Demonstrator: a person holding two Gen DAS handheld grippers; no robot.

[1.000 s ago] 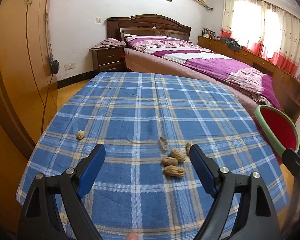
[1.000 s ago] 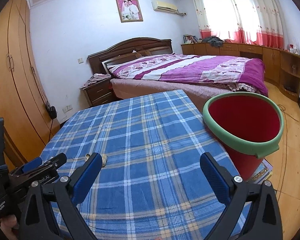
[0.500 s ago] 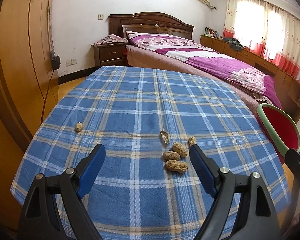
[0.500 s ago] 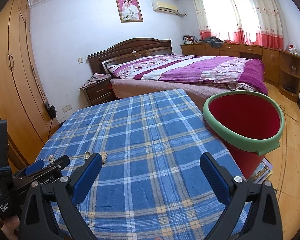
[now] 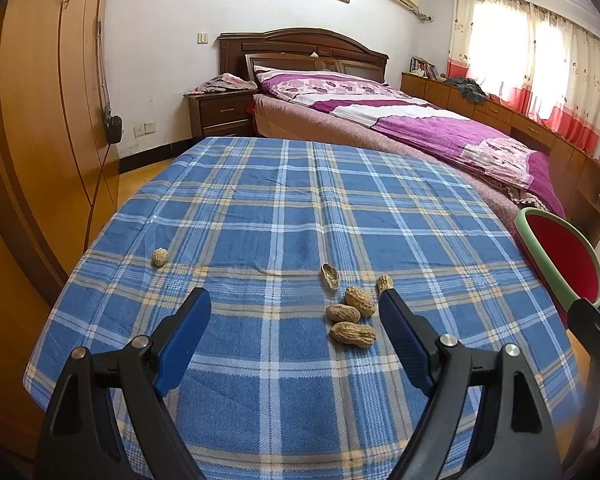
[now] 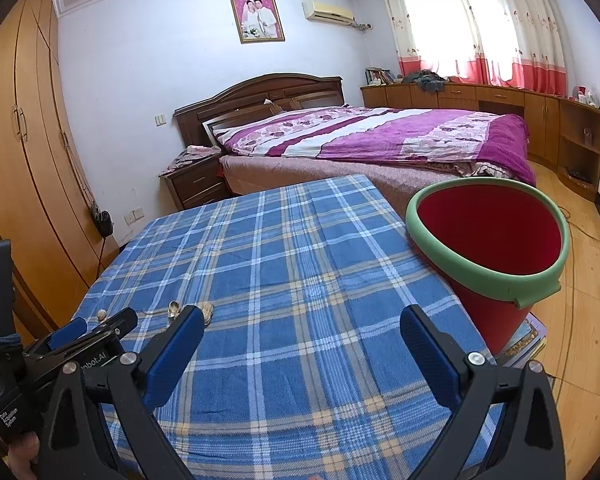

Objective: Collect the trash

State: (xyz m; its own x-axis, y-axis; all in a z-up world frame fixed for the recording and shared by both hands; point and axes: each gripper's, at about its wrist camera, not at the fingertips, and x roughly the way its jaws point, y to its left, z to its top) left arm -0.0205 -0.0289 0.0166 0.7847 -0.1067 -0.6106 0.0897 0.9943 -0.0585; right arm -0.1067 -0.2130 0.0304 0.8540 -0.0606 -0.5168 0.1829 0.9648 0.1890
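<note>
The left gripper (image 5: 294, 320) stands with its jaws wide apart and nothing between the pads; it hangs above the near part of the blue checked tablecloth (image 5: 284, 208). The trash is a small cluster of peanuts (image 5: 352, 322) that lies just ahead of this gripper, close inside its right finger and not in the middle of the gap. The nearest peanut (image 5: 353, 335) has its long axis across the view, so roughly along the line from one finger to the other — I judge that the jaws would close on its ends unless the wrist turns or the hand shifts a little toward its right. A half shell (image 5: 330, 276) lies a bit farther ahead, and one single peanut (image 5: 159, 257) sits well apart, ahead and to the left.

The right gripper (image 6: 300, 340) is also wide open and empty. The red bucket (image 6: 486, 280) with the green rim stands ahead of it to its right, beside the table edge. The left hand is clearly the nearer one to the peanuts; the right one is nearer to the bucket.
</note>
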